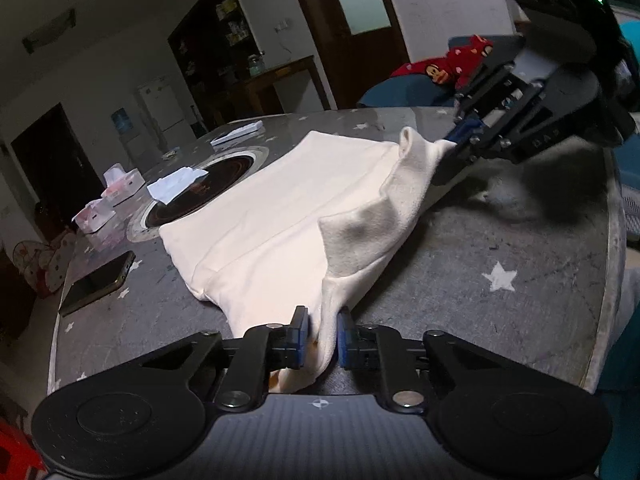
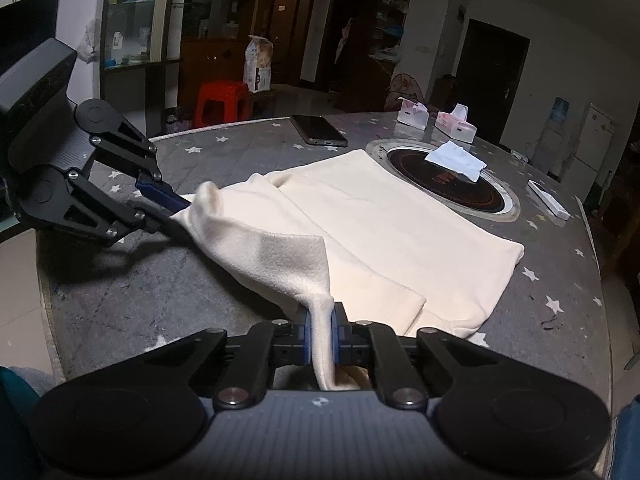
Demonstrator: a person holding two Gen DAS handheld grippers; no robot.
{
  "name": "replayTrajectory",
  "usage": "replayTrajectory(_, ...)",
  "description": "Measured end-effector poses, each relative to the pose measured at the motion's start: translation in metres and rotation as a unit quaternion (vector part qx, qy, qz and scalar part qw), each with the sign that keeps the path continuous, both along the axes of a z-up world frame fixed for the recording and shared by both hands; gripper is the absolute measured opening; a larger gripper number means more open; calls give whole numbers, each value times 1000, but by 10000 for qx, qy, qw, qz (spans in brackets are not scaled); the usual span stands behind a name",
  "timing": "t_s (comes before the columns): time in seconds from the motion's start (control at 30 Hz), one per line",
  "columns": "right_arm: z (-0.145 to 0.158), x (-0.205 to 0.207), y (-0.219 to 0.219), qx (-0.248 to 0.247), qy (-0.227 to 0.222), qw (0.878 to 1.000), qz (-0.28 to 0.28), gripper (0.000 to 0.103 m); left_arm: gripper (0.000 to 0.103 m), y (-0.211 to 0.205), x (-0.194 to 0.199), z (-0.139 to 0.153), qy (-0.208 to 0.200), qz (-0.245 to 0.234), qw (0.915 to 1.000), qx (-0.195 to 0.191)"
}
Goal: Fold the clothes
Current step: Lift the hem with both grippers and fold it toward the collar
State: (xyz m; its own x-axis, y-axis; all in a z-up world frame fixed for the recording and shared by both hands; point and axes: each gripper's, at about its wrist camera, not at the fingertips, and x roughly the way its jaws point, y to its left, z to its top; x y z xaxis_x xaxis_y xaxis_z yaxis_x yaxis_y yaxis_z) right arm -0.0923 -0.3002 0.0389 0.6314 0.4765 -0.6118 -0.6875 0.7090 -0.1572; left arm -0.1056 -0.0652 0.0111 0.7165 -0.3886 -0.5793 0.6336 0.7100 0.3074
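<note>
Surface: grey star-print table (image 2: 560, 280), dim room.
Garment (image 1: 272, 208): cream, mid-table, sides folded inward.
Left gripper (image 1: 323, 334): pinching near edge.
Right gripper (image 2: 321, 334): pinching near edge too.
Remaining: final fold toward far end.

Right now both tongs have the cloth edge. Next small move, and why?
Probably lift both together and carry the edge over the flat part. Left tongs and right tongs are each shut on the near edge of the cream garment, the rest lying flat on the table.
</note>
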Motion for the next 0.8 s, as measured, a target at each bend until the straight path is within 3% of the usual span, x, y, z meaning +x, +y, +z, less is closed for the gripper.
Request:
replayTrajectory(0.27, 16, -22, -11, 251, -161, 9995, -42, 6, 5, 2, -23, 22, -129, 63, 9993, -353)
replayTrajectory(0.67, 73, -102, -37, 596, 41, 9979, 244, 4, 5, 3, -109, 77, -266, -234, 9977, -578)
replayTrajectory(0.8, 83, -111, -33, 498, 0, 9981, 376, 4, 5, -2, -109, 84, -413, -231, 9974, -553)
